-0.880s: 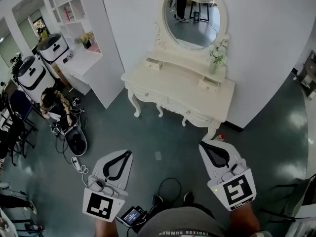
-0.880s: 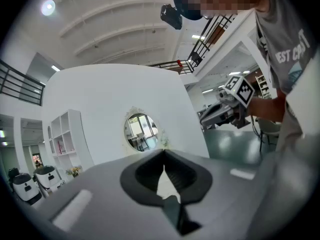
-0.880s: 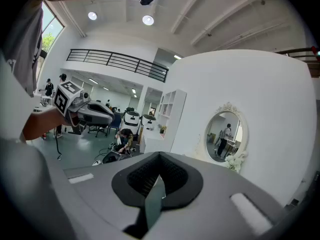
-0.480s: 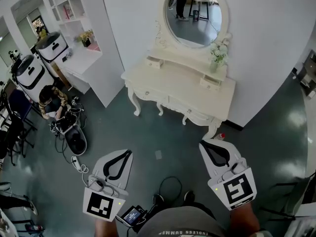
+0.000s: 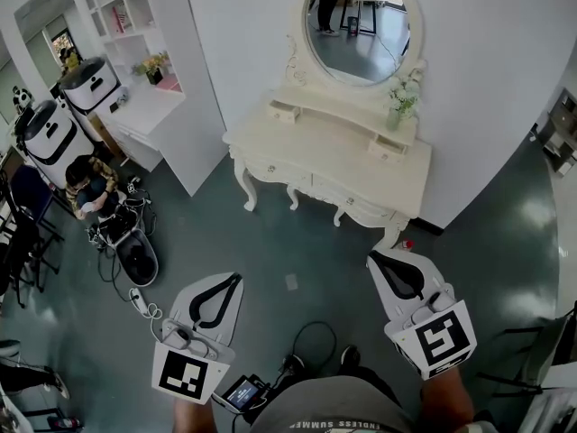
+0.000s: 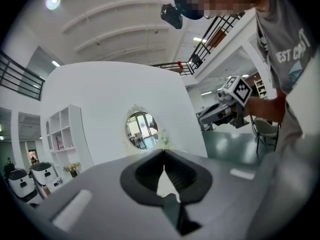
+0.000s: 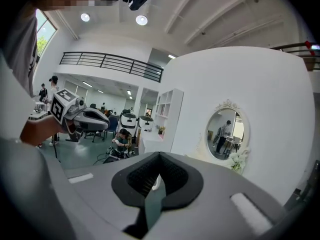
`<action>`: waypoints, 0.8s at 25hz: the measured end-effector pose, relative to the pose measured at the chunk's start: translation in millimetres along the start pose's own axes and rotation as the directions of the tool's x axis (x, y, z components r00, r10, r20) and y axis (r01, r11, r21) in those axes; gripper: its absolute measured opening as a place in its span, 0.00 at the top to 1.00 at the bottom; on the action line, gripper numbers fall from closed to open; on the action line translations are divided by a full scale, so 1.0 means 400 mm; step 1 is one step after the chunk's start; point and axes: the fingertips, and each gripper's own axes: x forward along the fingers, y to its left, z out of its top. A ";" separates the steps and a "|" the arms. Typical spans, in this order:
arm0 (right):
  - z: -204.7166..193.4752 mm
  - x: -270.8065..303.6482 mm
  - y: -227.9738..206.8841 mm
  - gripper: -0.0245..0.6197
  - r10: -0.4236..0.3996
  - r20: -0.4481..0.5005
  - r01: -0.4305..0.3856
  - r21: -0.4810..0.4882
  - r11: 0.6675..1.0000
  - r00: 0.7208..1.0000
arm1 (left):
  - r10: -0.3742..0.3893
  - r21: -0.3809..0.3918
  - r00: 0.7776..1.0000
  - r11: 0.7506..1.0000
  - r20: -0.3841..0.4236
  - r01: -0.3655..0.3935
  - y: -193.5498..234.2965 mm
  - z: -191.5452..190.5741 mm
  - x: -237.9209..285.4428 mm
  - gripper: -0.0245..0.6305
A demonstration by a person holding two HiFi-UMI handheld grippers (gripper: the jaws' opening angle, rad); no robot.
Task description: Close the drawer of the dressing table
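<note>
The cream dressing table (image 5: 335,162) stands against the white wall, under an oval mirror (image 5: 361,25). Two small drawers (image 5: 282,111) (image 5: 386,150) on its raised back shelf stick out a little. The front drawers (image 5: 353,204) look flush, though they are too small to be sure. My left gripper (image 5: 236,280) and right gripper (image 5: 374,258) hover over the dark floor well short of the table, both shut and empty. In the left gripper view the gripper (image 6: 163,151) points at the mirror (image 6: 141,130). In the right gripper view the gripper (image 7: 160,154) has the mirror (image 7: 227,134) off to its right.
A white shelf unit with a desk (image 5: 144,97) stands left of the table. Two white robots (image 5: 90,84) (image 5: 45,133) and a seated person (image 5: 90,186) are at far left, with cables (image 5: 135,273) on the floor. A flower vase (image 5: 401,105) sits on the table.
My right gripper has edged slightly to the right. The left gripper has stayed put, and the seated person at left has shifted a little.
</note>
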 end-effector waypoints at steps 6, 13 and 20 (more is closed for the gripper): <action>0.032 0.029 0.049 0.96 -0.034 0.011 0.033 0.036 0.999 0.999 | -0.018 -0.011 0.999 1.000 0.026 0.019 0.053 -0.027 -0.034 0.96; 0.052 0.059 0.066 0.96 -0.038 0.014 0.038 0.021 0.999 0.999 | -0.040 0.001 0.997 0.999 0.058 0.040 0.072 -0.028 -0.037 0.96; 0.044 0.116 0.006 0.96 -0.012 0.036 0.011 0.018 1.000 0.999 | -0.023 0.036 0.999 0.999 0.046 0.022 0.078 -0.027 0.018 0.96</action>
